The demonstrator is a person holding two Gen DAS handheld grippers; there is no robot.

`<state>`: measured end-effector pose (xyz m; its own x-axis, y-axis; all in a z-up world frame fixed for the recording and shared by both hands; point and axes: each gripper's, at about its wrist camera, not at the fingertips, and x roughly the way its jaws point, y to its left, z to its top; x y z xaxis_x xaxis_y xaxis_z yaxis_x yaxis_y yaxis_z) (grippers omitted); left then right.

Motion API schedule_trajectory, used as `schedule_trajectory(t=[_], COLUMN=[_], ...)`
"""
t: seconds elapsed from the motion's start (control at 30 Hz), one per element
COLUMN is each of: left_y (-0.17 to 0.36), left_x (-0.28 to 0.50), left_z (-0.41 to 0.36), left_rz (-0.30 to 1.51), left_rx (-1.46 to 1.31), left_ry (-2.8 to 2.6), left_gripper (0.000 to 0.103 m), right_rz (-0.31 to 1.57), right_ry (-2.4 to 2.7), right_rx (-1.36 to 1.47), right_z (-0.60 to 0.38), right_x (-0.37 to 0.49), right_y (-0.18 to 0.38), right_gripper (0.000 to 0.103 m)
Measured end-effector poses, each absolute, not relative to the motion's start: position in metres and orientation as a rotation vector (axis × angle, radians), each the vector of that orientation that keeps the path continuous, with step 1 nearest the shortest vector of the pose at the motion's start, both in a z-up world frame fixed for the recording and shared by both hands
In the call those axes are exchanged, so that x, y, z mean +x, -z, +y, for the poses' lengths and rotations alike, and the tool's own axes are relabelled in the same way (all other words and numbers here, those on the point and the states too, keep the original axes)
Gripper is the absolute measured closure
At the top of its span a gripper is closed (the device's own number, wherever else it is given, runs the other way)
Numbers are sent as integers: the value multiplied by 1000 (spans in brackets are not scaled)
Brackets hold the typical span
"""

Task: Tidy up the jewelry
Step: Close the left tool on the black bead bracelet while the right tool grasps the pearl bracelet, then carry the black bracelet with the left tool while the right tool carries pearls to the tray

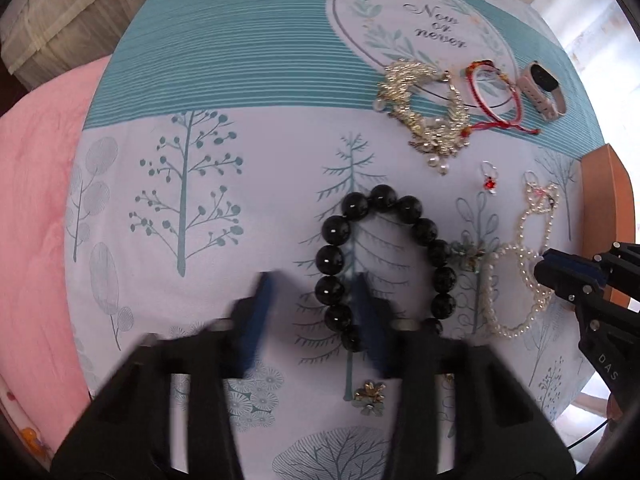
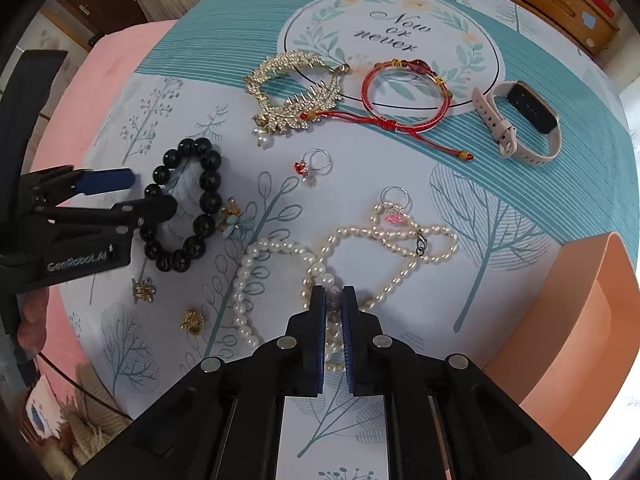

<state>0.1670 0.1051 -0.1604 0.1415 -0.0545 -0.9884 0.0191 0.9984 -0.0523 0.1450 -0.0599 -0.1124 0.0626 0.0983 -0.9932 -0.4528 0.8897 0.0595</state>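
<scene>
1. My right tongs point(image 2: 333, 300) are pinching the pearls point(image 2: 360, 240), nearly closed on the strand lying on the bench point(image 2: 500, 248).
2. My left tongs point(image 1: 312, 304) are standing open, one finger inside the black beads point(image 1: 332, 260), one outside.
3. The watch point(image 2: 520, 120), red cord point(image 2: 400, 96) and gold piece point(image 2: 292, 92) are lying farther back.

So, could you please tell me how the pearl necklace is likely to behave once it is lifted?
The pearl necklace lies in loose crossing loops, so it will probably hang limp and swing. The right tongs pinch only one stretch, so the rest may trail. A ring touches it and might get dragged.
</scene>
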Motion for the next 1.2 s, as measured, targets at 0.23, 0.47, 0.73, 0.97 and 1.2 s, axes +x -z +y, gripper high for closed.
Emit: schedule_trajectory(t=[0.23, 0.47, 0.73, 0.97, 1.2], left_y=[146, 85, -13, -60, -88], left_x=[154, 133, 114, 102, 90], left_z=[95, 86, 109, 96, 79], left_rz=[1410, 1295, 1160, 1086, 1034], left_rx=[-35, -43, -15, -4, 23], left_ry=[75, 95, 145, 186, 212], left_gripper=[91, 91, 91, 91, 91], right_rz=[1317, 1143, 1004, 903, 789], right_ry=[-435, -425, -403, -404, -424], right_rx=[-247, -237, -200, -173, -135], right_z=[-66, -74, -88, -96, -101], right_x=[127, 107, 84, 65, 38], right_y=[59, -22, -102, -162, -221], right_gripper=[96, 96, 96, 96, 96])
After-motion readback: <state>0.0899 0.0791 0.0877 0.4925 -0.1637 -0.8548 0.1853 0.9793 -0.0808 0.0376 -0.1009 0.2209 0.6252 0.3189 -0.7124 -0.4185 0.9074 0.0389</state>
